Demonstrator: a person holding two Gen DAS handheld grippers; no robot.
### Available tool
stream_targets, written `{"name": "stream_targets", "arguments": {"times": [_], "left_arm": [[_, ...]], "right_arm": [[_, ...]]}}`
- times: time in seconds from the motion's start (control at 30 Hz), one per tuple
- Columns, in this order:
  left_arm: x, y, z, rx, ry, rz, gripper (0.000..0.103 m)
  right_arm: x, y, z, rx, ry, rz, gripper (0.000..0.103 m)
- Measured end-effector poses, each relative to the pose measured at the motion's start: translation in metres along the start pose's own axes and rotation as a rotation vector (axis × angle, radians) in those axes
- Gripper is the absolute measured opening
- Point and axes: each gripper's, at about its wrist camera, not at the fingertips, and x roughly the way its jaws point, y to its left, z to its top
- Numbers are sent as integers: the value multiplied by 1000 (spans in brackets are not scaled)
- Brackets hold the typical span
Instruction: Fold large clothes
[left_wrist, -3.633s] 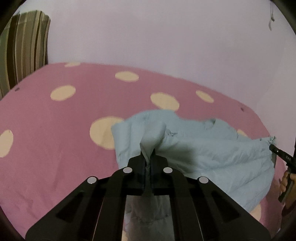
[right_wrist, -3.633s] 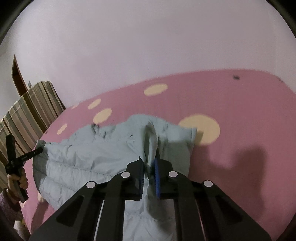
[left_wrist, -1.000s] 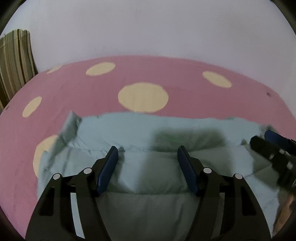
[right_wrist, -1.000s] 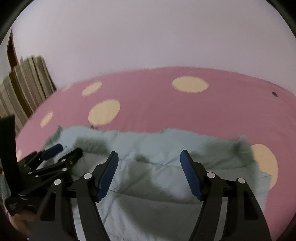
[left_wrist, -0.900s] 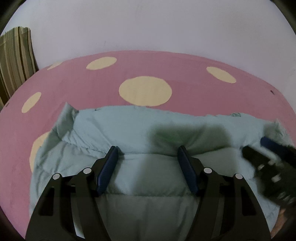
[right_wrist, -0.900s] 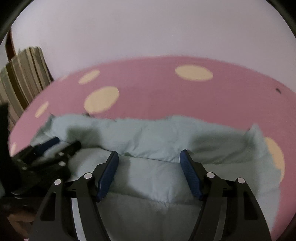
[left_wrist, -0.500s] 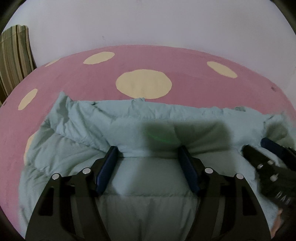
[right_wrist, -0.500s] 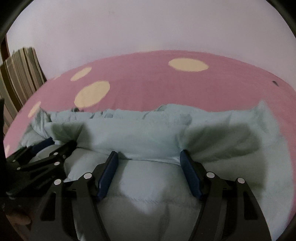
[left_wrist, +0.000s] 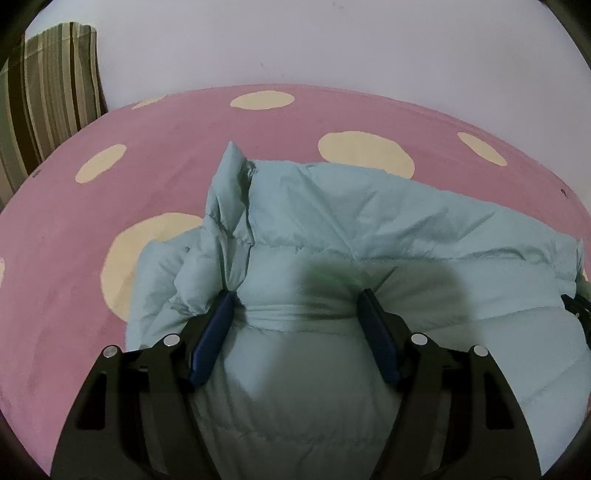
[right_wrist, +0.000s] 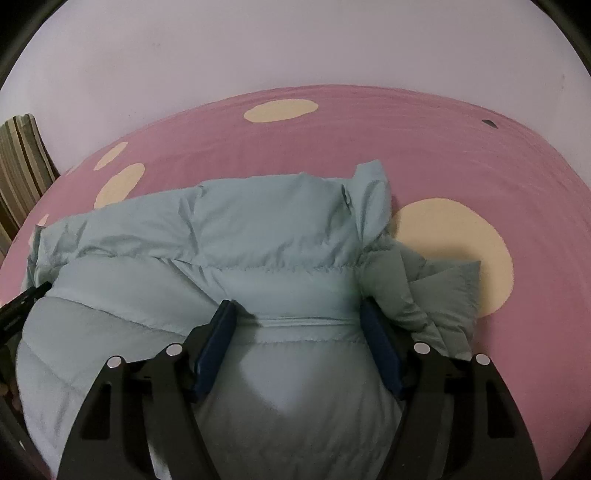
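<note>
Between the spread blue pads of the left gripper (left_wrist: 297, 312) bulges a pale blue puffer jacket (left_wrist: 369, 236), pressed but not pinched. Beside it, the right gripper (right_wrist: 295, 321) stands equally wide on the same jacket. Beyond lies the pink dotted bedsheet (left_wrist: 177, 122), a striped cushion (left_wrist: 48, 92) far left.

A pale blue-green quilted puffer jacket (left_wrist: 388, 236) lies bunched and folded over itself, its stitched panels creased.
</note>
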Motion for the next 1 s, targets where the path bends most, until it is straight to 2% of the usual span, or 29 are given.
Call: {"name": "stream_targets", "arguments": {"times": [0.13, 0.27, 0.33, 0.43, 0.5, 0.6, 0.7, 0.8, 0.87, 0.93, 0.97, 1.0], "left_arm": [[4, -1, 0, 2, 7, 6, 70], [-12, 5, 4, -12, 5, -6, 71], [-26, 12, 0, -44, 6, -28, 76], [-52, 34, -11, -113, -7, -52, 79], [-71, 53, -24, -173, -14, -44, 87], [-89, 76, -47, -254, 9, -49, 88], [-96, 89, -70, -304, 49, -99, 88], [-88, 89, -84, -309, 92, -148, 88], [-84, 90, -88, -333, 100, -173, 88], [-86, 88, -88, -334, 82, -174, 72], [-85, 85, -88, -327, 86, -186, 60], [-85, 83, -88, -324, 91, -196, 50]], "right_arm": [[0, 1, -4, 4, -26, -4, 70], [-15, 0, 3, 17, -27, 14, 70], [-31, -5, 0, 38, -34, 28, 72], [-58, -19, -11, 77, -48, 50, 75], [-73, -29, -21, 97, -55, 58, 75], [-93, -44, -42, 138, -59, 46, 78], [-97, -54, -61, 182, -26, 74, 78], [-87, -56, -73, 207, 13, 87, 78], [-81, -58, -80, 265, 28, 130, 78], [-79, -55, -82, 288, 24, 138, 75], [-80, -53, -83, 283, 19, 136, 64], [-79, -50, -83, 279, 22, 150, 58]]}}
